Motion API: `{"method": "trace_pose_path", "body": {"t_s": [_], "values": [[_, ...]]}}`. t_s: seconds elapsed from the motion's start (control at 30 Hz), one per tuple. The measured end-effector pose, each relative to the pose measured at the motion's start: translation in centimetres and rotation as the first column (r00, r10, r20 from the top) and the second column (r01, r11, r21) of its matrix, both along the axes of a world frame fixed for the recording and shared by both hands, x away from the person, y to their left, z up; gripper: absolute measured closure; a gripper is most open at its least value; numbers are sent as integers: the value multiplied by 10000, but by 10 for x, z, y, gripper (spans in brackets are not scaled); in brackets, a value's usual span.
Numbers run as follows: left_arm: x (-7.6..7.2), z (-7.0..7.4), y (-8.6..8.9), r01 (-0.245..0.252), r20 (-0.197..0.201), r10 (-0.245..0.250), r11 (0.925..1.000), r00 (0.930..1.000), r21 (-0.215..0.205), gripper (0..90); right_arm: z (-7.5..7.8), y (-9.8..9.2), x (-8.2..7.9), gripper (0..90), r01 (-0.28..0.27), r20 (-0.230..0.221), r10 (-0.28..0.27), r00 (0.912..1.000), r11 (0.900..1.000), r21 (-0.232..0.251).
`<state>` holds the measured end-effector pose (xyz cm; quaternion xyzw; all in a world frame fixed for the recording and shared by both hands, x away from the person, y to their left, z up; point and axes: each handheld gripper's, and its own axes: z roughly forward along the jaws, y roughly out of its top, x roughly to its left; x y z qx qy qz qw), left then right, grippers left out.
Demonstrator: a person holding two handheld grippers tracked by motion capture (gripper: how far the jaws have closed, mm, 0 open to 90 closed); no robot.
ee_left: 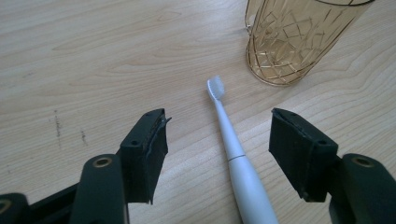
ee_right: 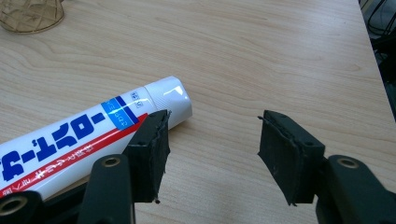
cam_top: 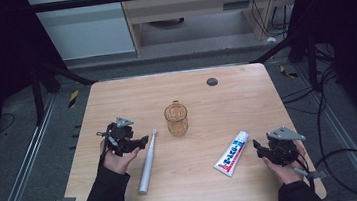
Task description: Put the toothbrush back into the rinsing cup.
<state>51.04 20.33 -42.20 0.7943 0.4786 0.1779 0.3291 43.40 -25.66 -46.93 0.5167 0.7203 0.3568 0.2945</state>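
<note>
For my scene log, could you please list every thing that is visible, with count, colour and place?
table: one, light wood, centre.
glass: one, amber, patterned, upright, mid-table.
toothbrush: one, white, lying left of the glass, head toward it.
toothpaste tube: one, white with blue and red print, lying at the right.
round disc: one, dark, far side of the table.
left gripper: one, black, open, toothbrush between its jaws.
right gripper: one, black, open, beside the tube's cap.
</note>
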Motion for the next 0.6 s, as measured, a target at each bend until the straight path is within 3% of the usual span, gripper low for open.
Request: {"method": "trace_pose_path", "body": {"t_s": [0.23, 0.3, 0.6], "values": [[5, -8, -3, 77, -318, -71, 9998, 9995, 195, 382, -2, 3, 2, 426, -191, -168, 189, 9997, 9998, -93], [6, -12, -5, 118, -540, -94, 9989, 9985, 451, 383, -2, 4, 2, 426, -207, -201, 205, 9996, 9997, -88], [6, -19, -12, 256, -1178, -182, 9978, 9929, 616, 421, -3, 2, 2, 426, -241, -221, 238, 9995, 9996, -142]]}}
